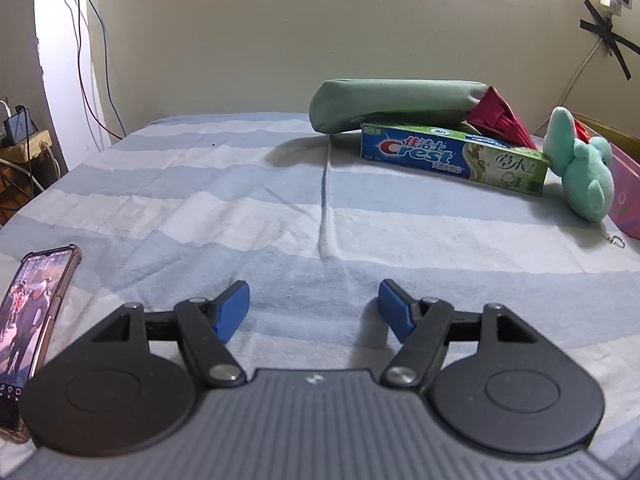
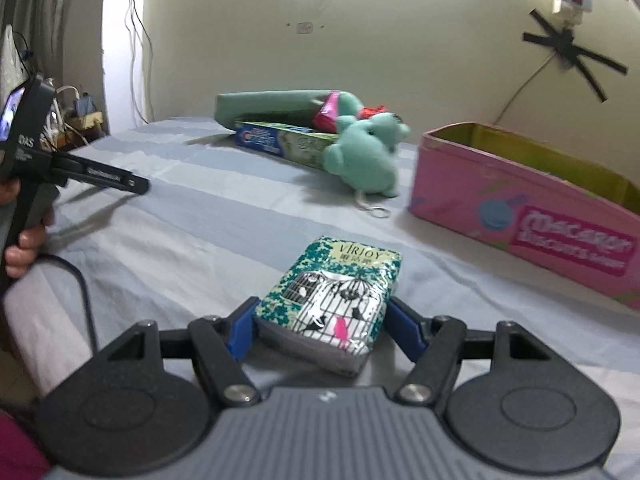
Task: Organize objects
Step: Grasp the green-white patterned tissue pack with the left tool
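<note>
Right gripper (image 2: 320, 330) clamps tissue pack (image 2: 334, 308), long axis pointing ahead; pink box (image 2: 520, 216) ahead-right; left gripper (image 1: 314, 310) open, empty.

Between my right tongs' blue pads sits a small soft tissue pack (image 2: 334, 304) in teal floral wrap with a birdcage drawing, lying flat on the striped sheet. To its right stands a long open pink cardboard box (image 2: 520, 216), yellow-green inside, nothing visible in it from here. Farther back, a blue-and-green Crest toothpaste carton (image 1: 452, 158) lies on its long side. A sage-green fabric pencil pouch (image 1: 396, 104) rests across the carton's back edge, with a crumpled red foil wrapper (image 1: 502, 118) poking out at its right end. A mint-green plush toy (image 1: 584, 168) leans against the carton's right end.
</note>
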`<state>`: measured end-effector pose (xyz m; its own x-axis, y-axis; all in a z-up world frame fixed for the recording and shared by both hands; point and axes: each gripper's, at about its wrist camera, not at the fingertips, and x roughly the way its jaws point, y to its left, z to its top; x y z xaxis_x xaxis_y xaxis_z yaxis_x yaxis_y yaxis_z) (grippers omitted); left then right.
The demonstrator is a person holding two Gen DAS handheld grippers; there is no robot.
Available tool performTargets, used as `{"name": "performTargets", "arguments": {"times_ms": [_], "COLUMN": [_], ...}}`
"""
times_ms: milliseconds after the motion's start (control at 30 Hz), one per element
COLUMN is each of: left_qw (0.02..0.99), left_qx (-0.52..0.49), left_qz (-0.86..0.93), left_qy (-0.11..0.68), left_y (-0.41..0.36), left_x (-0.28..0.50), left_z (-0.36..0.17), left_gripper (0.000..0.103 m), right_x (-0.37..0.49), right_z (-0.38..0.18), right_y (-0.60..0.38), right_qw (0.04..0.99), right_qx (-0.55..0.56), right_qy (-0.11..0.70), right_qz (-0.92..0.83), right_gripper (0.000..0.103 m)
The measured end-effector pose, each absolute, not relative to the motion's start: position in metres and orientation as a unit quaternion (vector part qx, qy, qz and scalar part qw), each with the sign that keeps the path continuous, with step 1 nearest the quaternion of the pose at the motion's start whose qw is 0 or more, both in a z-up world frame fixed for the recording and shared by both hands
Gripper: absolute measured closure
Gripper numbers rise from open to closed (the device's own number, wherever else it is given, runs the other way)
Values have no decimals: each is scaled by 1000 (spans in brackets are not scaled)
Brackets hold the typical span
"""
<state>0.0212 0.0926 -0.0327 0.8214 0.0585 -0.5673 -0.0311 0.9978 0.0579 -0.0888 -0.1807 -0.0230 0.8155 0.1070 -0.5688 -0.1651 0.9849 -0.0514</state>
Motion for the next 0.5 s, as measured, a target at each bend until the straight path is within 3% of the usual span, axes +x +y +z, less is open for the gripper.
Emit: {"name": "performTargets", "arguments": {"times_ms": [133,200,500], "left_qw": [954,954,947], "left_qx": [30,33,9], "left_qz": [31,34,35], "left_qy": [297,296,318], "left_y": [91,90,92], "left_x": [21,20,24], "left_z": [-33,-33,-30], "left_gripper": [26,26,26], "right_x": [-97,-102,-125], "right_z": [-25,-27,-28], "right_y": [-204,-212,-254], "right_qw": [953,955,956], "right_qx": [-31,-23,-24], "right_qy": [296,294,281], "right_qz": [56,41,-83], "right_gripper": [30,20,16]}}
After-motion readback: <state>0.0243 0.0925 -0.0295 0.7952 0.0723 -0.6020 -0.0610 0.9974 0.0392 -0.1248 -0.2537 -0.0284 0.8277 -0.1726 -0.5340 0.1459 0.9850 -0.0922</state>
